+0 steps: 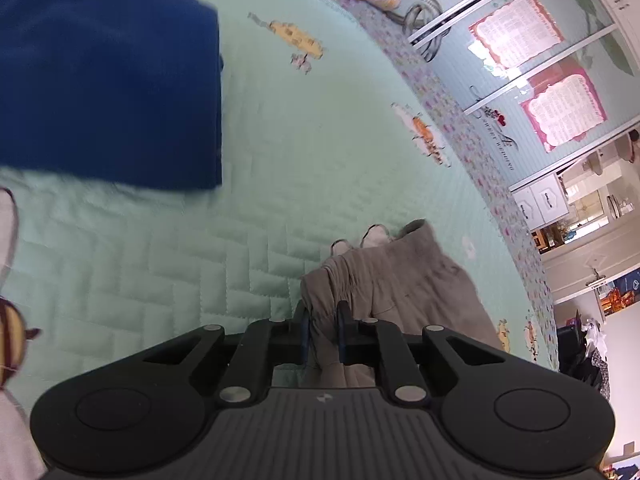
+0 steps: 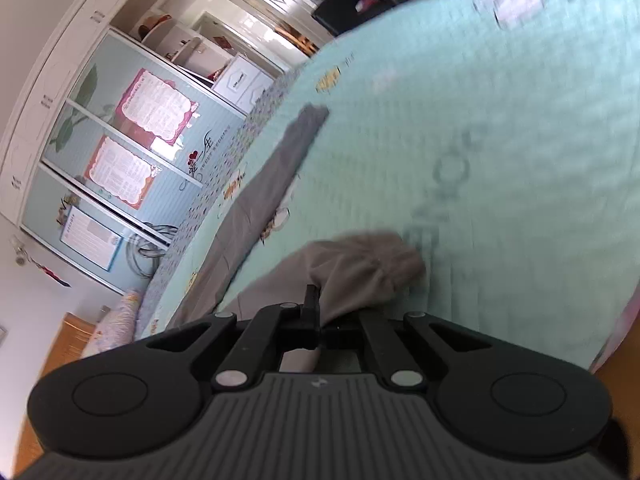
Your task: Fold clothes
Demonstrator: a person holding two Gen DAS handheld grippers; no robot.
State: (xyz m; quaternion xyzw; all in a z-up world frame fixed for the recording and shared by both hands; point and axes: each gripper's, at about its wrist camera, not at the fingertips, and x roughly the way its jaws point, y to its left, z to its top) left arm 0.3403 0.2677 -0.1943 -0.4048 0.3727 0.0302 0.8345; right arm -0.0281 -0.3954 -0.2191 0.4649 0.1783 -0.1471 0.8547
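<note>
- We see the bed (image 1: 256,128) under everything, its mint quilt filling both views; every place below we give relative to the grey trousers.
- The cupboard (image 1: 532,52) with sliding doors and pink sheets stands beyond the far edge of the bed, past the trousers.
- A folded blue garment (image 1: 108,80) lies flat on the quilt, well apart from the trousers, up and to the left of them in the left wrist view.
- The grey trousers (image 2: 280,184) are what we are folding. They lie near the cupboard-side edge of the bed. Their long axis runs away from the right hand-held gripper, one leg stretching toward the far bed edge with its cuff flat on the quilt.
- The waistband end (image 1: 384,272) is gathered and bunched, lifted slightly off the quilt, and it sits right at both tools, nearer to us than the legs.
- The left hand-held gripper (image 1: 323,322) has its jaws narrow, pinched on a bunch of waistband cloth that hangs between them.
- The right hand-held gripper (image 2: 316,300) has its jaws closed tight; grey cloth drapes over the right one and appears caught between them, though blur keeps us from certainty.
- We judge both hands about equally near the waistband, so the coming fold likely carries that end along the long axis toward the cuff.
</note>
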